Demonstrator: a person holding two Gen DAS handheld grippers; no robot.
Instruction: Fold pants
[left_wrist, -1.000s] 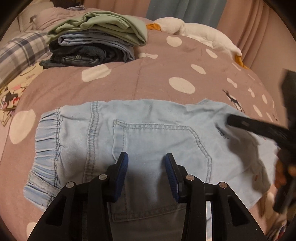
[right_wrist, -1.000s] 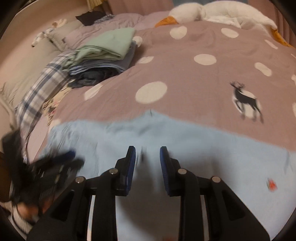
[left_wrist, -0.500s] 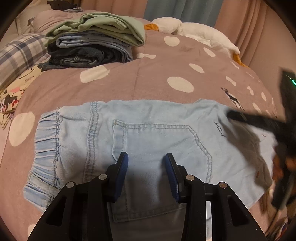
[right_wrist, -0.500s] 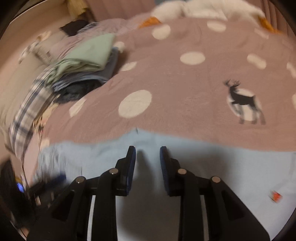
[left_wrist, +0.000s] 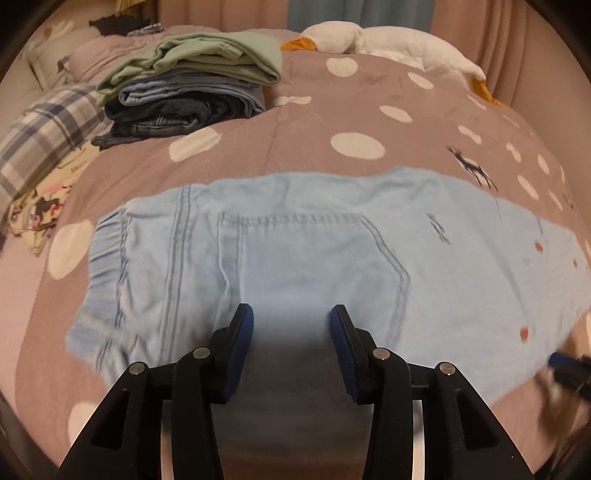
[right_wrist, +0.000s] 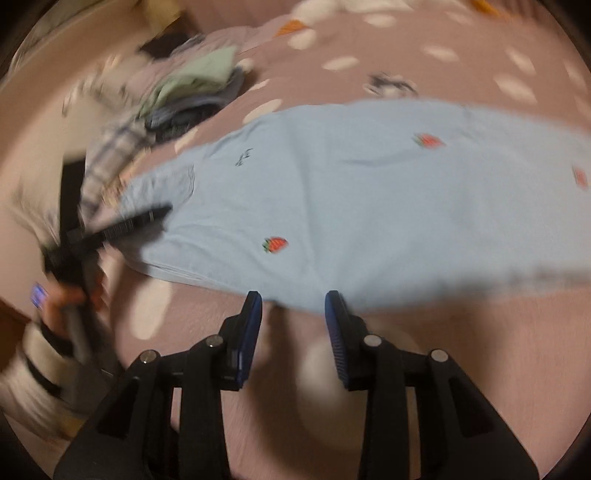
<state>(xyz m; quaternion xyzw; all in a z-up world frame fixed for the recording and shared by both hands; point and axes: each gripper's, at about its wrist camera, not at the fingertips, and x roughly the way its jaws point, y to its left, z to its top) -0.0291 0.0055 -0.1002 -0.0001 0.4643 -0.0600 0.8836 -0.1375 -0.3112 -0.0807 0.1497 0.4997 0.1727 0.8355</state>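
Light blue pants (left_wrist: 303, 251) flat on bed (left_wrist: 295, 147), one lengthwise fold apparently done; cross folds left. Left gripper (left_wrist: 291, 325), right gripper (right_wrist: 293, 310) fingers wide, empty.

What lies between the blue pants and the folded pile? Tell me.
Only bare bedspread, mauve with white dots, lies between the blue pants and the folded pile. The left wrist view shows it clearly; the right wrist view is too blurred.

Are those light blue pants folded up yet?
Not yet: the pants lie spread lengthwise across the bedspread, waistband to leg.
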